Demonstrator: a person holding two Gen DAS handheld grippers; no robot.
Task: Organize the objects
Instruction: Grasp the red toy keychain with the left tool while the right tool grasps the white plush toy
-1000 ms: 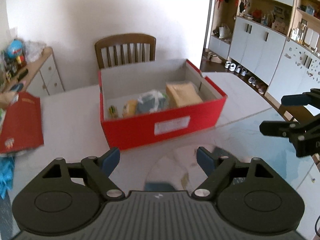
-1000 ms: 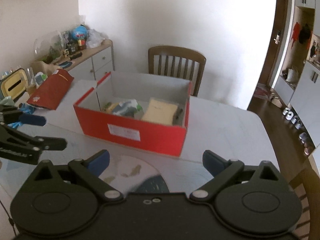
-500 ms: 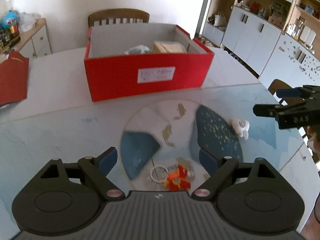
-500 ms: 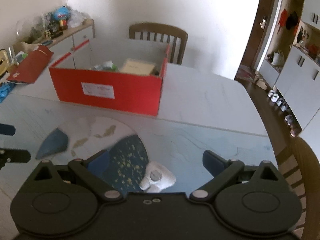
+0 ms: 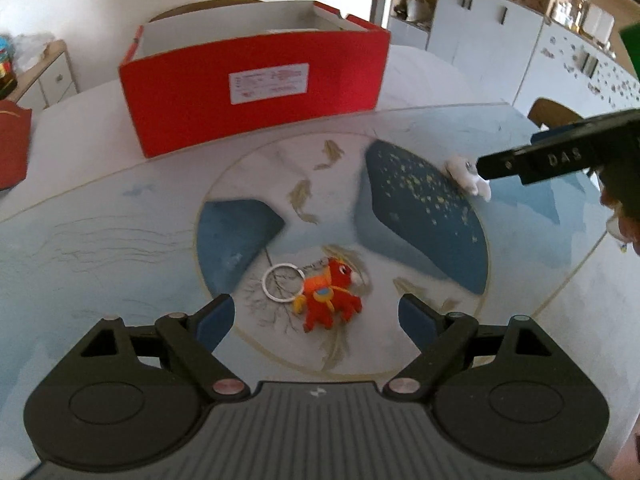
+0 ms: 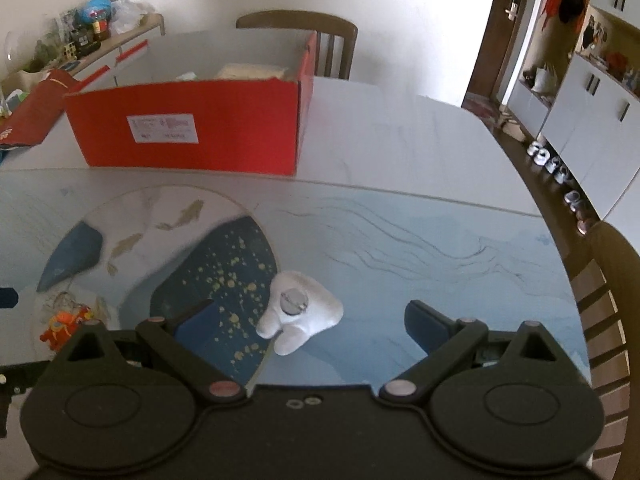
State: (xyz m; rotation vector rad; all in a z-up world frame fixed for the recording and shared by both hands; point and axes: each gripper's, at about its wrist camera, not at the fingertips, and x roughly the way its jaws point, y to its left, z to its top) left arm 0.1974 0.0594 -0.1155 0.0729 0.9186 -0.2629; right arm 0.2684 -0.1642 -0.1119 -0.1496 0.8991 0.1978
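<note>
Red horse keychain (image 5: 330, 298) lies on the blue patterned table mat (image 5: 120, 240), between the widely spread fingers of the left gripper (image 5: 318, 318). White tooth-shaped toy (image 6: 298, 312) lies between the spread fingers of the right gripper (image 6: 310, 322). Behind both stands an open red box (image 5: 256, 88).

A wooden chair (image 6: 296, 24) stands against the plain white wall (image 6: 400, 20), with white cabinets (image 5: 480, 36) along the right.

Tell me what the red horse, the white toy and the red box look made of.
Red horse: soft plush, probably felt-like fabric, on a shiny metal ring.
White toy: matte and smooth with rounded lobes; plush or soft rubber, can't tell.
Red box: cardboard, glossy red outside, plain grey inside.
</note>
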